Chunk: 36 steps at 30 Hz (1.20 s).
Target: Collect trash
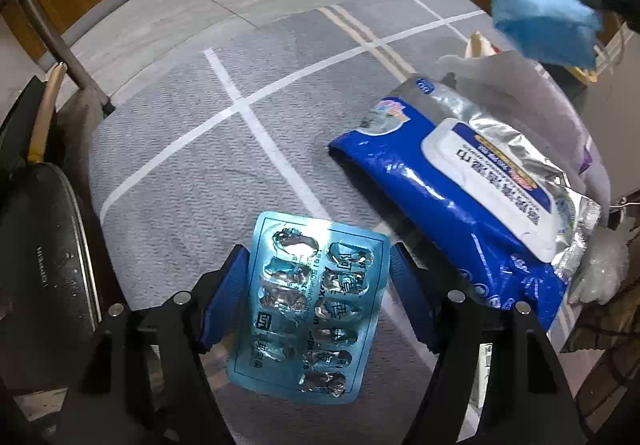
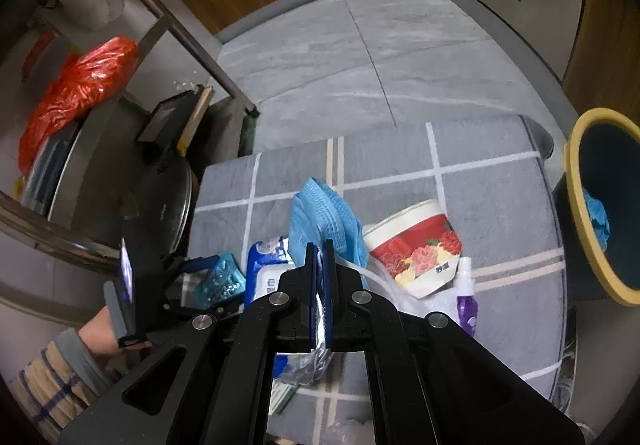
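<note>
Pinching a blue face mask above the wet-wipes pack, the right hand-held gripper is closed; left of the pack, the left hand-held gripper clamps an empty blister pack.

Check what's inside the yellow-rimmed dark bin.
Inside the yellow-rimmed dark bin, one crumpled blue disposable item lies against the wall. The bin's bottom falls outside the right wrist view.
</note>
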Tool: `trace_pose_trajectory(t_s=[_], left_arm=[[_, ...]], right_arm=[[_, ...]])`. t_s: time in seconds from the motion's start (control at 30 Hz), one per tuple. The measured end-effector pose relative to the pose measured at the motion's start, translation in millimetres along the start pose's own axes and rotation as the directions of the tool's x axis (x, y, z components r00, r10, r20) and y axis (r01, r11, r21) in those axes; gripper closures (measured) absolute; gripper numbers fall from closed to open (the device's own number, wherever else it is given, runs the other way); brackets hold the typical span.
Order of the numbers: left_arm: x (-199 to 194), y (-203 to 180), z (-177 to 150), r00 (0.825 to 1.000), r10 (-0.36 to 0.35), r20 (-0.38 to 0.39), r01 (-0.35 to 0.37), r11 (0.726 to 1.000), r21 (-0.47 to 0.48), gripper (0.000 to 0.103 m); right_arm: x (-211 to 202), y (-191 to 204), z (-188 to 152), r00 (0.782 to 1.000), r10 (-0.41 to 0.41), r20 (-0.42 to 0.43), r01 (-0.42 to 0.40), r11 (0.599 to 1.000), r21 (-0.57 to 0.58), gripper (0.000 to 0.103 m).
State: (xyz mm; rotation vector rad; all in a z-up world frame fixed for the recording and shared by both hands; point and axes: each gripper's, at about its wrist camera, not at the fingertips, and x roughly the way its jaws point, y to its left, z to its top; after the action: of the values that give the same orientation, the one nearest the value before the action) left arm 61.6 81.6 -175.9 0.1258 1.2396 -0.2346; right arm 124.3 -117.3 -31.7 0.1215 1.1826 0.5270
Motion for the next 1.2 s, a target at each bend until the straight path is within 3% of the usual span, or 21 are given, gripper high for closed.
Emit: trace_pose_trajectory(t_s=[0.23,0.43,0.6,0.87,1.2], left_arm=[[-20,9,5,0.996,0.075,0.049,-0.071,0.994,-0.081,0.032],[-53,24,25,0.976,0.097,0.197,-0.058,0.979,-0.195,0.032],[-76,9,37,0.958,0.096,0.271,-0.043,0.980,-0.197,0.032],[-82,-23,61,0.947,0.068,0.315,-0.017,0.986,-0.164,0.032],[-81,-98,108,0.928,0.004,0.374,0.010,0.999,-0.036,0.032]], right_arm=[[-15,-4,6,0.998,0.004,0.059,-0.004,1.000,0.001,0.099],[-25,-13,12,0.995,-0.021,0.095,0.019,1.000,0.017,0.099],[-31,-22,15,0.993,-0.036,0.112,0.033,0.999,0.033,0.099],[-54,-51,17,0.983,-0.089,0.162,0.081,0.995,0.056,0.099],[-92,-126,17,0.937,-0.273,0.220,0.248,0.959,0.135,0.099]])
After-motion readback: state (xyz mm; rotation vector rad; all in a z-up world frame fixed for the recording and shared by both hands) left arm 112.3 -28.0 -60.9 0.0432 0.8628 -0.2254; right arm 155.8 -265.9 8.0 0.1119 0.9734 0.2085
